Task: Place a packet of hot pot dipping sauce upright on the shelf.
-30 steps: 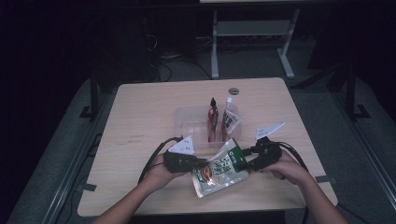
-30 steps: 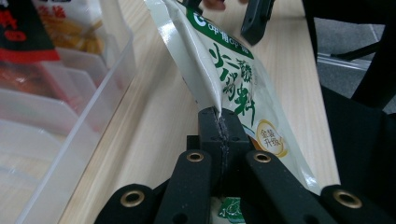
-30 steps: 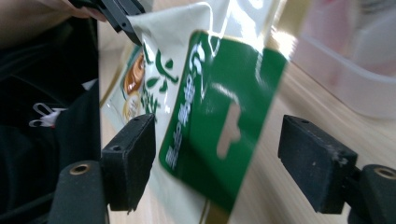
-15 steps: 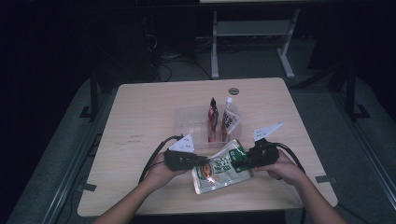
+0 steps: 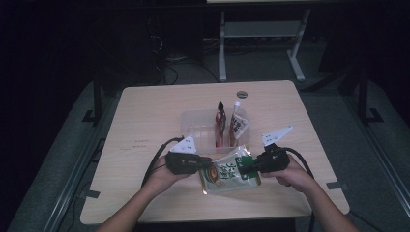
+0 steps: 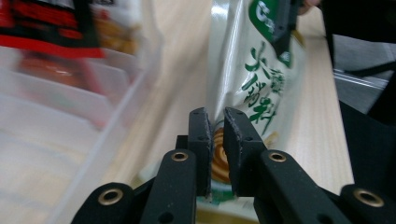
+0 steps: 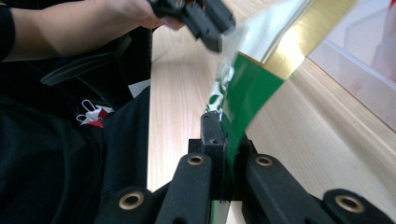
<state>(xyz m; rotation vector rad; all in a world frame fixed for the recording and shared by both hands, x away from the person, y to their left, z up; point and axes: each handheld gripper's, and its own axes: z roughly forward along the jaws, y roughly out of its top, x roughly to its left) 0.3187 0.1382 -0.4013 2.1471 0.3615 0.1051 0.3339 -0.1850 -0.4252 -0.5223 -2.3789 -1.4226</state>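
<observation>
While the left gripper pinched one end of the green-and-white snack pouch, its jaws lately easing, the right gripper clamped the opposite end — clear plastic tray just beyond.

clear tub blurred, red packet cut off by top edge — pouch base behind jaws

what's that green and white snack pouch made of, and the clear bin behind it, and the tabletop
Green and white snack pouch: likely thin plastic film with a foil layer; glossy, creased, with a shiny gold strip in the right gripper view. Clear bin: see-through rigid plastic, slightly frosted, with moulded dividers. Tabletop: pale wood-grain surface, matte; probably laminate, though solid wood cannot be ruled out.
</observation>
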